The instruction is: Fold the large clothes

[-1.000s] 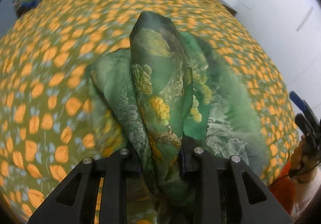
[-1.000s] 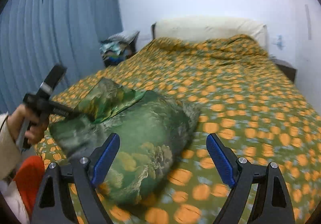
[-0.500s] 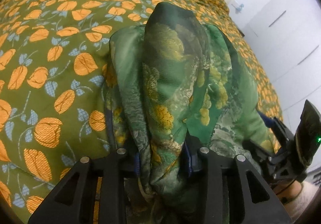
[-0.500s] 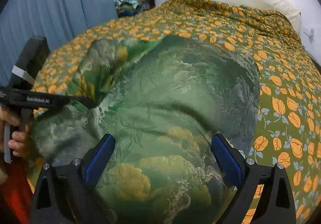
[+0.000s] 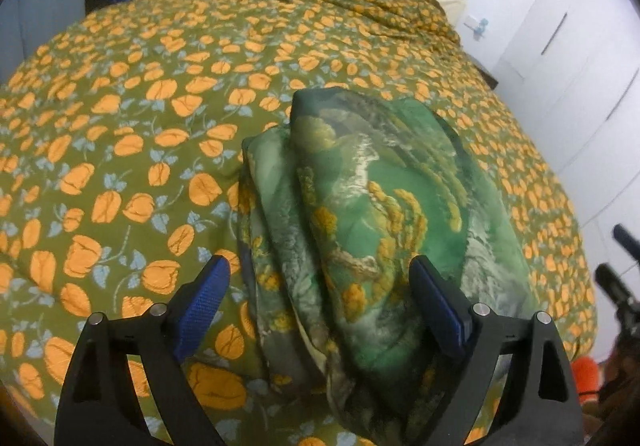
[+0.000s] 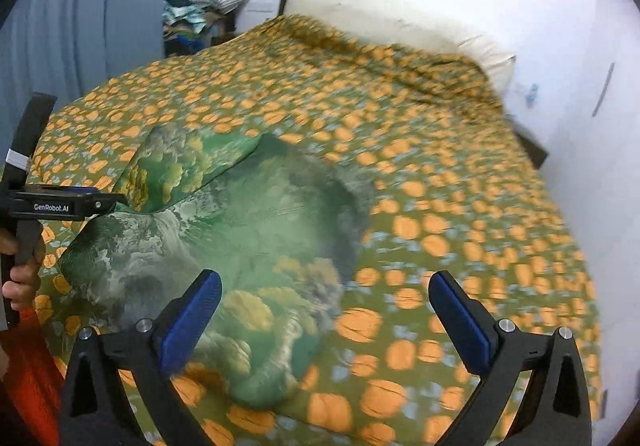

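Note:
A green garment (image 5: 380,206) with a yellow tree and cloud print lies folded in a bundle on the bed (image 5: 120,150). My left gripper (image 5: 324,298) is open, its blue pads either side of the bundle's near end, with folds of cloth between the jaws. In the right wrist view the same garment (image 6: 240,230) lies at the bed's near left corner. My right gripper (image 6: 324,310) is open and empty above its near right edge. The left gripper's body (image 6: 60,202) shows there at the far left, held in a hand.
The bed has an olive cover with orange flowers and a cream pillow (image 6: 392,26) at the head. A pile of clothes (image 6: 200,18) sits beside the bed near blue curtains (image 6: 80,26). White wardrobe doors (image 5: 568,46) stand to the right.
My left gripper has opened and let go of the green garment, which now lies on the bed. My right gripper has drawn back and up from the cloth.

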### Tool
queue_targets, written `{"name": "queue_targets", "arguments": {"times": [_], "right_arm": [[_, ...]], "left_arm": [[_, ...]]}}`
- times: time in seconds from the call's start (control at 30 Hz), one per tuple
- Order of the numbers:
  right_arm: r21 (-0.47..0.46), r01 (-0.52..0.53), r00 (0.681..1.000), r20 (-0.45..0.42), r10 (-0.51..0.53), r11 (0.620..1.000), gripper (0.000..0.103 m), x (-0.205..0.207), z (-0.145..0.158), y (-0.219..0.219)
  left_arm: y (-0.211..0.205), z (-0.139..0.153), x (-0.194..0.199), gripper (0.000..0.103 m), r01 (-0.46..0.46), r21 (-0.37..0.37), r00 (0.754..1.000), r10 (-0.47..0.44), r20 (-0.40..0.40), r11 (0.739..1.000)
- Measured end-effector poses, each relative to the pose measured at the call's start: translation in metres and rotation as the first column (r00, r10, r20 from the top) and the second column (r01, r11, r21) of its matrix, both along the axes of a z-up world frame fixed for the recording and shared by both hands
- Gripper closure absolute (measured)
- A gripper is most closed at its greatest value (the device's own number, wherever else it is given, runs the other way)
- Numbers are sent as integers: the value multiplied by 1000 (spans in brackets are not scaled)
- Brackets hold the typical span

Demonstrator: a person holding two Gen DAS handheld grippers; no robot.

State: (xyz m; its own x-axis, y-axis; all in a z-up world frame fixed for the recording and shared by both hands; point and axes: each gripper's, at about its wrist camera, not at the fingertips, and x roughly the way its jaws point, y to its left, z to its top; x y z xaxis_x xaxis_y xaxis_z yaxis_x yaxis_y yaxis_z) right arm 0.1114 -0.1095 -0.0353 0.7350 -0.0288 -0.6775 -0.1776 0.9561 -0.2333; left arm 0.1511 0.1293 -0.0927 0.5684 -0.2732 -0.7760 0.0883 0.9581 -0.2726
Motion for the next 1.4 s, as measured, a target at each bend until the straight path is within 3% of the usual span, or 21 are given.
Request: {"name": "queue_targets", "arguments": {"times": [0.33, 1.13, 1.27, 1.4], "right_arm": [[-25, 49, 998, 38, -48, 998, 1, -19, 25, -13], [-31, 75, 997, 20, -74, 997, 1, -16, 20, -24], [48, 69, 997, -24, -67, 996, 1, -11, 13, -39], [187, 93, 991, -109, -73, 978, 1, -9, -8, -70]], "left_arm": [[-4, 16, -13, 11, 10, 43, 999, -11, 34, 999], [-22, 23, -23, 10, 40, 124, 997, -48, 63, 991], [-10, 26, -21, 10, 31, 71, 998, -34, 46, 997], [21, 27, -11, 9, 37, -82, 999, -38, -6, 996]]}}
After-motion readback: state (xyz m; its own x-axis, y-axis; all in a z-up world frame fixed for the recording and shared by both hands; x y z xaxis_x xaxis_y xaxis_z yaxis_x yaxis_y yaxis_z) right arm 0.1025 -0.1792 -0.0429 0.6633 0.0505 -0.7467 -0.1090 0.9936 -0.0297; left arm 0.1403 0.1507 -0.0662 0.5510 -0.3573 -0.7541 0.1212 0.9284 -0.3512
